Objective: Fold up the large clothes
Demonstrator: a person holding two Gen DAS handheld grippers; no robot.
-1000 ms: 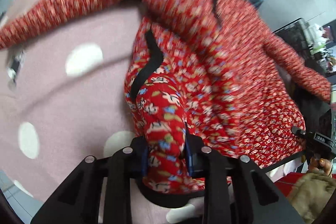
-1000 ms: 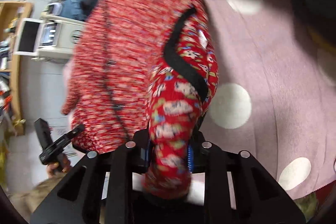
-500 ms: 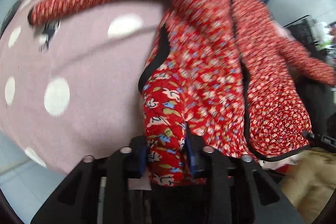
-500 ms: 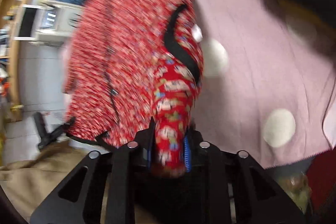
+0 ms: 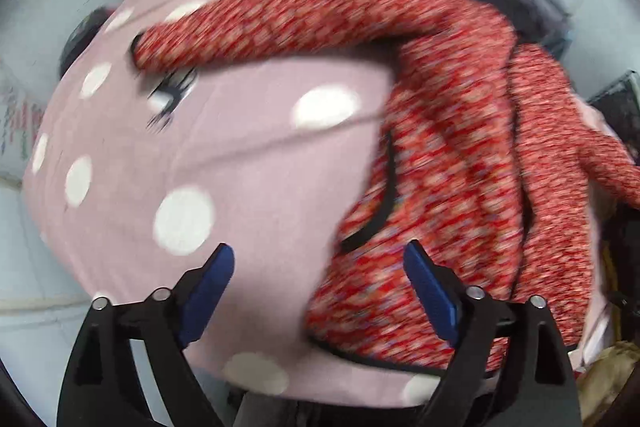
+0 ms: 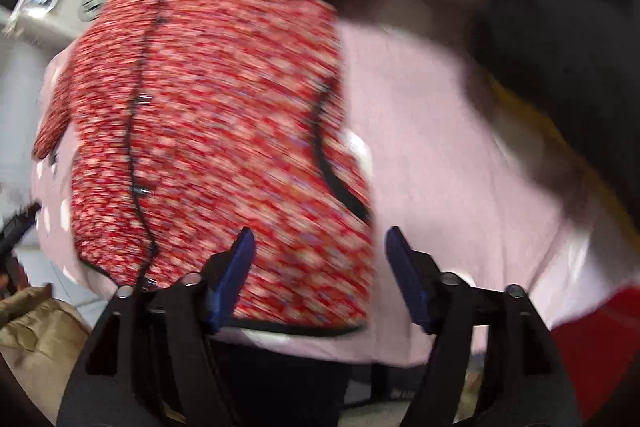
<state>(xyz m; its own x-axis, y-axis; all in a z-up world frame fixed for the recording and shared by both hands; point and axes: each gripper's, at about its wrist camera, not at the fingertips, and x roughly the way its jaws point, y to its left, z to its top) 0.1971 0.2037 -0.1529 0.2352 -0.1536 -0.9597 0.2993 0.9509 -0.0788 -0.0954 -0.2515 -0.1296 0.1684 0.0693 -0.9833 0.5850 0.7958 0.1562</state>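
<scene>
Pink dotted cloth (image 5: pixel 248 163) covers the surface in the left view; the red jacket (image 5: pixel 452 155) lies on it, one sleeve stretched across. The left gripper (image 5: pixel 318 281) is spread wide, holding nothing.

Right view: the same jacket (image 6: pixel 224 115) lies flat on the cloth (image 6: pixel 440 155), and the right gripper (image 6: pixel 318 267) is released above its hem.

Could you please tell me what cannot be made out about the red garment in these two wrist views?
- Print on the red garment: motion blur smears it in both views.
- Garment's right sleeve end: cut off by the left wrist view's edge.
- Whether anything lies under the garment on the pink dotted cover: hidden by the fabric.
- Buttons along the black trim: too blurred.
</scene>
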